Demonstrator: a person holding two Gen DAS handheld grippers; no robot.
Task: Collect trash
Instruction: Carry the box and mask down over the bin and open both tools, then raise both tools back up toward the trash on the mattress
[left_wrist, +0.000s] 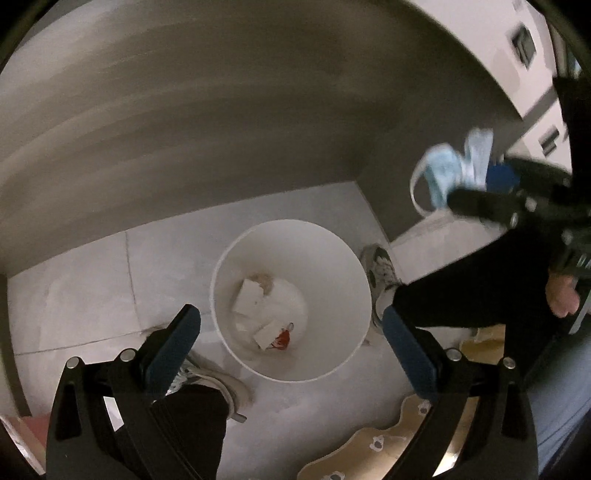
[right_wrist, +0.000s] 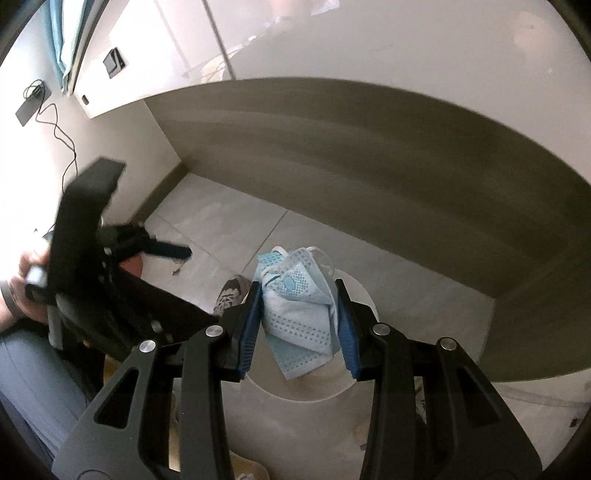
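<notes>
A white round bin (left_wrist: 334, 273) stands on the tiled floor, with crumpled white paper (left_wrist: 258, 306) and a red wrapper (left_wrist: 282, 338) at its bottom. My left gripper (left_wrist: 290, 312) hangs over the bin with its jaws wide open and nothing between them. To the upper right, my right gripper (left_wrist: 476, 184) is shut on a bunch of light blue face masks (left_wrist: 443, 170). In the right wrist view the masks (right_wrist: 299, 314) are pinched between the blue pads of the right gripper (right_wrist: 297, 285), above the bin's rim (right_wrist: 367, 301). The left gripper (right_wrist: 92, 240) shows at the left, held by a hand.
A person's shoes (left_wrist: 380, 273) (left_wrist: 218, 380) and dark trouser legs flank the bin. A curved grey panel (left_wrist: 258, 129) rises behind it. White cabinets (right_wrist: 155, 55) stand beyond. A tan cardboard piece (left_wrist: 388, 443) lies on the floor near the bin.
</notes>
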